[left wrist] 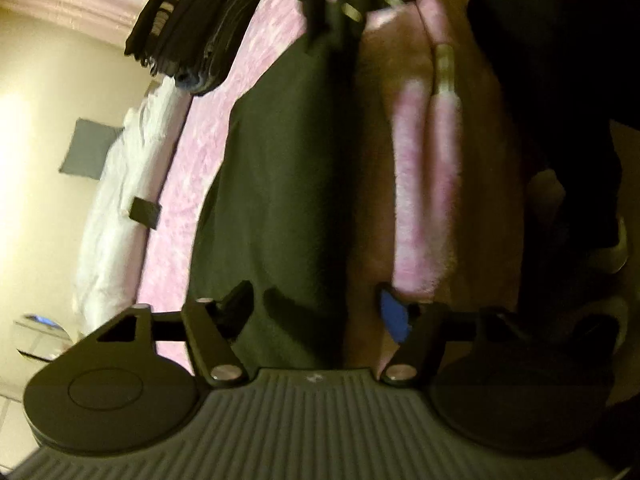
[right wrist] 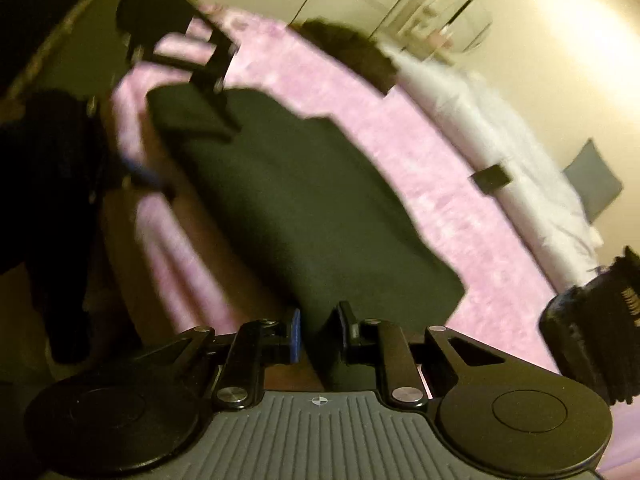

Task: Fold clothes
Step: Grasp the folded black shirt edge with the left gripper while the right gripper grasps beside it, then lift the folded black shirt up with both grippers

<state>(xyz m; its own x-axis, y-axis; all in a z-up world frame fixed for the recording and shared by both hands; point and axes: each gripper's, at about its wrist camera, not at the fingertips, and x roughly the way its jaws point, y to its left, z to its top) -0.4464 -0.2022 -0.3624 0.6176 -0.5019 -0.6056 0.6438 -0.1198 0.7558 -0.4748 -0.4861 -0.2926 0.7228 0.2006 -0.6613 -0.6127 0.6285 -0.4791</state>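
Lying flat on the pink bed [right wrist: 420, 160], the dark garment [right wrist: 312, 208] is spreading ahead of both grippers. Left gripper [left wrist: 316, 312] fingers are standing apart over its near edge; right gripper [right wrist: 318, 332] fingers are standing slightly apart, touching its near edge. Folded clothes [left wrist: 192, 28] are sitting far left.

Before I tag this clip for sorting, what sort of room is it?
Most likely a bedroom. A pink bedspread covers a bed, white pillows lie along its far side, and a dark garment is spread out flat beside a stack of folded clothes.
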